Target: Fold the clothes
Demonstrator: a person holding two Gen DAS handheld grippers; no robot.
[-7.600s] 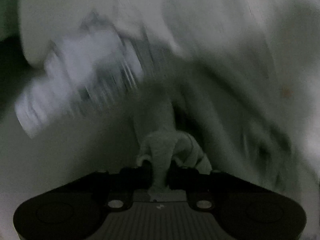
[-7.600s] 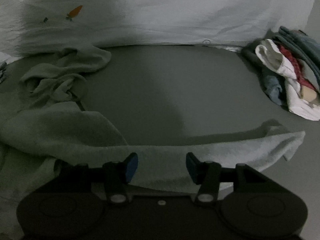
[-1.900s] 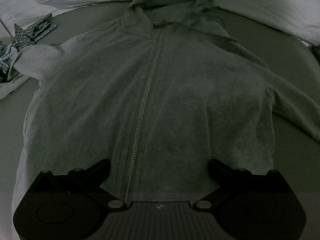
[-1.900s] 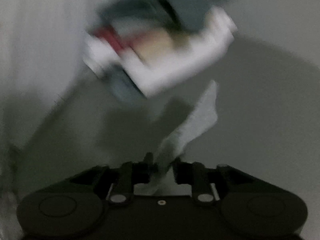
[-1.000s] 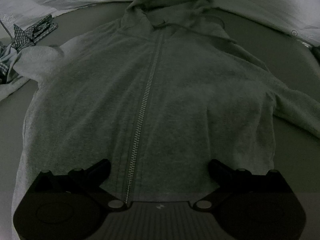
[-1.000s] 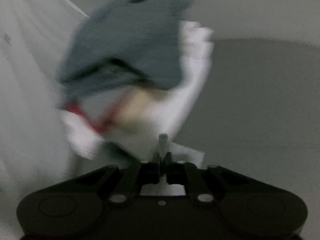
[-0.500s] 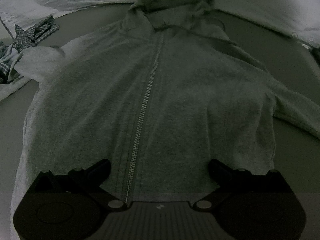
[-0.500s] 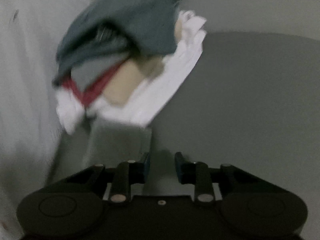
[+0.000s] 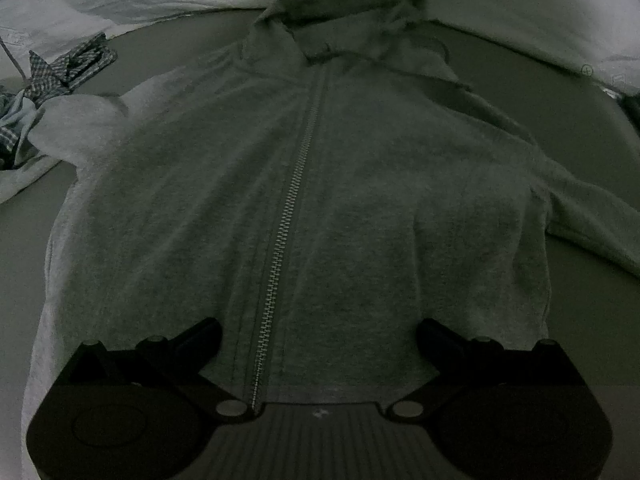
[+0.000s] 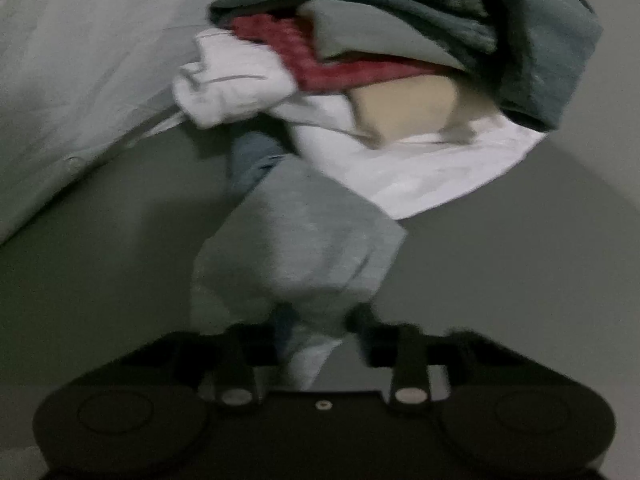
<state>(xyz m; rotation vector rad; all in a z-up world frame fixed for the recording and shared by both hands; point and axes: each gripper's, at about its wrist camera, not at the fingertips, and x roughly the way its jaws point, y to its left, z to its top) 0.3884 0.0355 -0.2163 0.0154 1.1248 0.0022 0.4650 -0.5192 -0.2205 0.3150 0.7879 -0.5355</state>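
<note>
A grey zip-up hoodie (image 9: 320, 184) lies flat and face up on the grey surface, hood at the far end, zipper (image 9: 292, 200) down its middle. My left gripper (image 9: 318, 332) is wide open and empty above the hoodie's hem. In the right wrist view the end of the hoodie's right sleeve (image 10: 304, 248) lies on the surface, its cuff reaching between the fingers. My right gripper (image 10: 320, 316) is open around the cuff, not clamped on it.
A pile of folded clothes (image 10: 400, 72), green, red, beige and white, sits just beyond the sleeve end. A white sheet (image 10: 88, 60) rises at the left. A checked garment (image 9: 64, 68) lies at the far left of the hoodie.
My right gripper, shut on the sleeve cuff a second ago, has opened and the sleeve now lies stretched out toward the clothes pile. My left gripper has stayed open over the hem.
</note>
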